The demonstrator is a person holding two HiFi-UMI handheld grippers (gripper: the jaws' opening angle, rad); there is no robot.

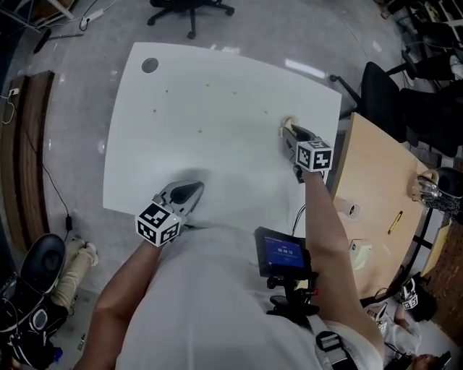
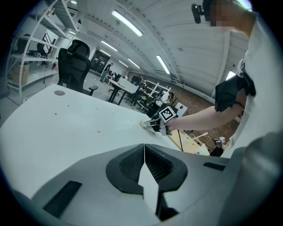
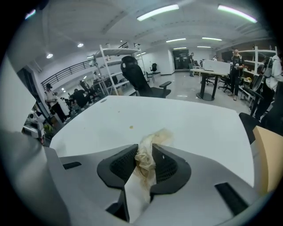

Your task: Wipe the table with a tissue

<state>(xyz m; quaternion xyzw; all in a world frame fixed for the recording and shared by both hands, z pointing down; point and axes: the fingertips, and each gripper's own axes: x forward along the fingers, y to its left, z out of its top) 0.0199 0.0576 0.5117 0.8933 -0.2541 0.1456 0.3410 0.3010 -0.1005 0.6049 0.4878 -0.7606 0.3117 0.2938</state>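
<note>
A crumpled, brown-stained tissue [image 3: 148, 154] sits pinched between the jaws of my right gripper [image 3: 146, 163], its free end sticking out over the white table [image 3: 185, 119]. In the head view that right gripper [image 1: 289, 134] rests near the table's right edge, with the tissue [image 1: 287, 120] at its tip. Small brown specks [image 1: 200, 131] dot the tabletop, one of them ahead of the tissue [image 3: 131, 127]. My left gripper [image 1: 189, 191] hangs over the table's near edge, jaws together with nothing between them [image 2: 144, 152]. It looks across at the right gripper [image 2: 152, 125].
A round grey cable hole [image 1: 150, 65] marks the table's far left corner. A wooden desk [image 1: 376, 181] with a pen stands to the right, black office chairs [image 1: 189, 9] beyond the table, and cables [image 1: 51, 181] on the floor to the left.
</note>
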